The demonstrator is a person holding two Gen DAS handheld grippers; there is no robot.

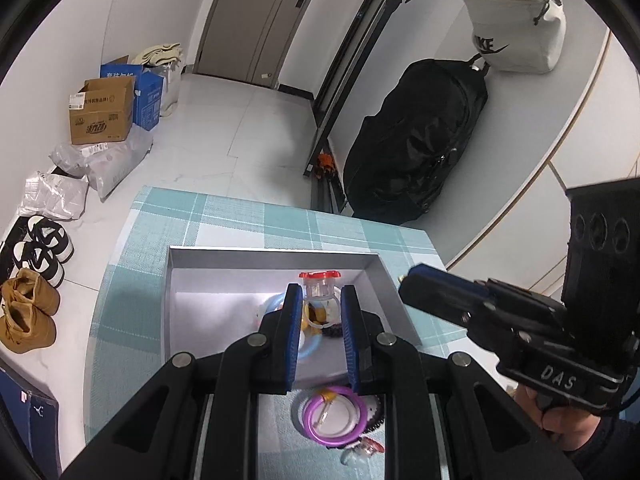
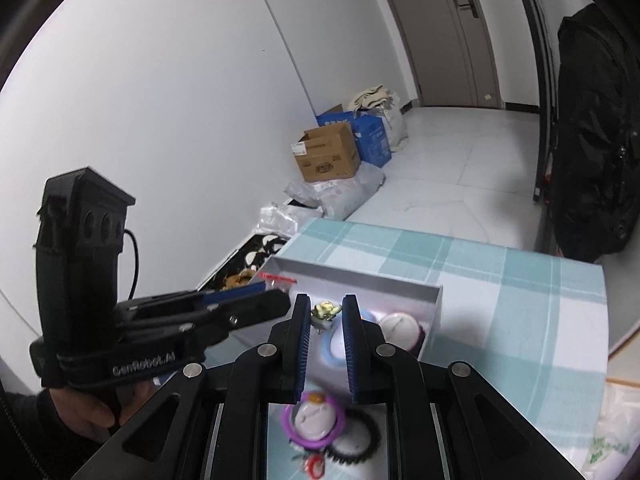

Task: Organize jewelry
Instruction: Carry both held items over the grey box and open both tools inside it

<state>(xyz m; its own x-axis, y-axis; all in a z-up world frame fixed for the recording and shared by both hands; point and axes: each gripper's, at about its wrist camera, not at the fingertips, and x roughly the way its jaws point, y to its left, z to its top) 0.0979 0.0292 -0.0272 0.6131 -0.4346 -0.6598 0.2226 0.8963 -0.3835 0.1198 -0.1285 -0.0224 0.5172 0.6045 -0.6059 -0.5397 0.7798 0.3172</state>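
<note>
Purple bangle (image 1: 334, 416) lies before the grey box (image 1: 276, 258).

a tray (image 1: 372, 276) sits on the desk (image 1: 248, 216), its far edge toward the door (image 1: 256, 20). in the tray lie a jar (image 1: 320, 284), rings and beads. before the tray, on the desk, lies a bangle (image 1: 336, 416) with a toothed ring (image 2: 360, 444) just beside it. left of the desk, shoes (image 1: 40, 248), bags (image 1: 100, 164) and boxes (image 1: 104, 112) line the wall on the floor. behind the desk to the right a backpack (image 1: 416, 136) stands, a pouch (image 1: 516, 20) above it.
</note>
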